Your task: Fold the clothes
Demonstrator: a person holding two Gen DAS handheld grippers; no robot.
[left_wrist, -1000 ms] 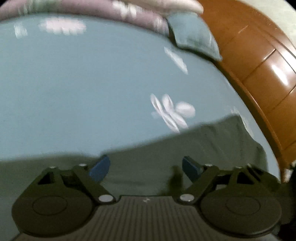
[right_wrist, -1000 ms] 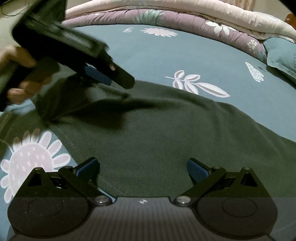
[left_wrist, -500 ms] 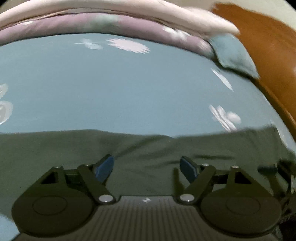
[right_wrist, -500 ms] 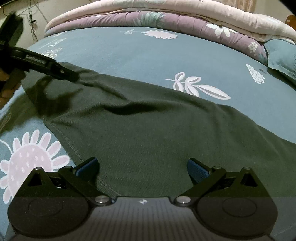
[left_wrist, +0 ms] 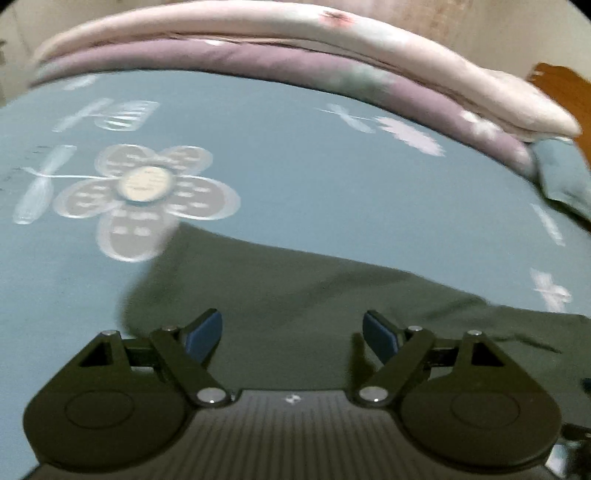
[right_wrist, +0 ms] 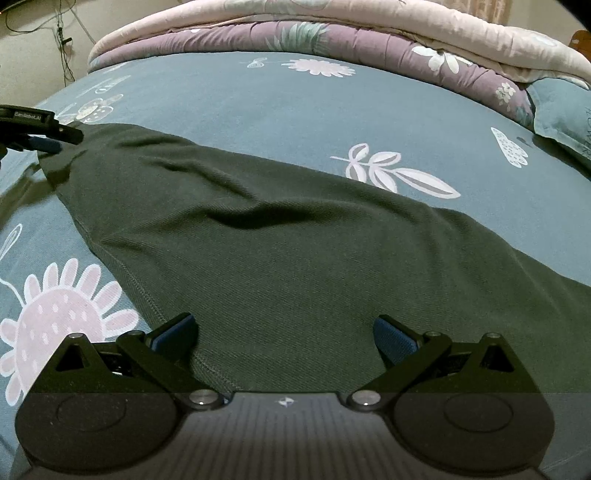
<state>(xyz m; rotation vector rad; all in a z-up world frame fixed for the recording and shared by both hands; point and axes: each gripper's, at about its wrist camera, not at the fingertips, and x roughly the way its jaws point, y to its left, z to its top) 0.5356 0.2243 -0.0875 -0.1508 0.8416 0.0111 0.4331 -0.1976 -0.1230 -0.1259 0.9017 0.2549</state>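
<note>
While the dark green garment (right_wrist: 295, 266) lies spread flat on the teal floral bedsheet (right_wrist: 258, 103), both grippers hang over it with nothing held. In the right wrist view the garment runs from upper left to the right edge, stitched hem along its left side, one soft wrinkle across the middle. The right gripper (right_wrist: 286, 334) sits above the garment's near part, blue pads wide apart, cloth under the gap but not pinched; its left pad is just over the hem. The left gripper (left_wrist: 291, 332) has its jaws opening, blue pads well apart, only flat cloth below them, no fold between them. The left wrist view is motion-blurred. There the garment's corner sits just below a big white flower print (left_wrist: 144, 195) on the sheet, touching its lower petal. In the right wrist view the left gripper shows at the far left edge, its tip over the garment's far left corner; contact with the cloth cannot be told. A folded quilt (right_wrist: 332, 33), purple layer under pale pink, lies along the far side of the bed. A teal pillow (right_wrist: 561, 107) rests at the right end of the quilt. A brown wooden headboard (left_wrist: 561, 85) shows at upper right in the left wrist view.
</note>
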